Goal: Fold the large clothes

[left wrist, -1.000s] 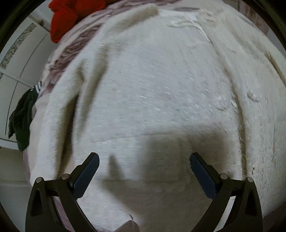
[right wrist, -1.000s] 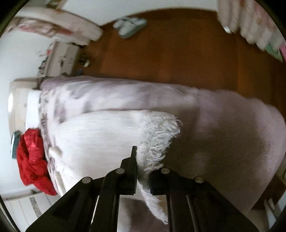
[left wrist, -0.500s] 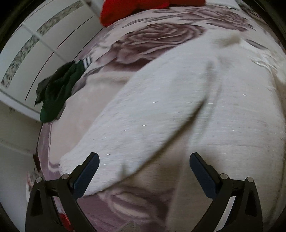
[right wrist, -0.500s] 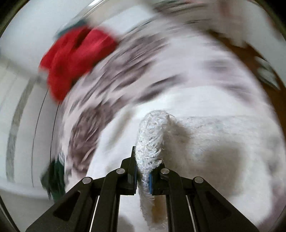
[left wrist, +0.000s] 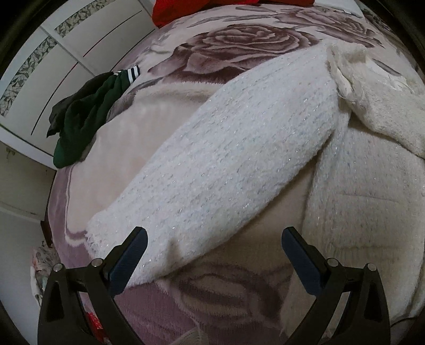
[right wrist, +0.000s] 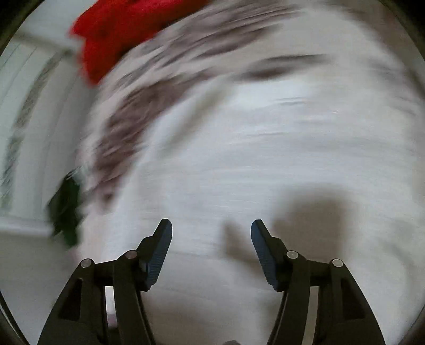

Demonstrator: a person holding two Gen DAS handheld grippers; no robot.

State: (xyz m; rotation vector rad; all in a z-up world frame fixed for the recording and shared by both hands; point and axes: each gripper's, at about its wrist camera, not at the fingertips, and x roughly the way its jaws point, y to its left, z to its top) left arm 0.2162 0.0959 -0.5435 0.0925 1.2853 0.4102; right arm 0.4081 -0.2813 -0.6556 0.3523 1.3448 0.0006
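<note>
A fluffy white sweater lies on a bed. In the left wrist view its long sleeve [left wrist: 239, 159] stretches out toward the lower left, with the body [left wrist: 366, 207] at the right and a folded part near the collar [left wrist: 372, 100]. My left gripper [left wrist: 211, 252] is open and empty, just above the sleeve's cuff end. In the right wrist view, which is blurred by motion, the sweater [right wrist: 265, 172] fills the middle. My right gripper [right wrist: 211, 238] is open and empty above it.
The bed has a pink blanket with dark rose prints [left wrist: 252, 45]. A dark green garment [left wrist: 82, 124] lies at the bed's left edge and a red one [left wrist: 186, 8] at the far end. White wardrobe doors [left wrist: 53, 53] stand to the left.
My right gripper has let go of the white sweater edge and opened. My left gripper has stayed open and swung left, from over the body to the sleeve.
</note>
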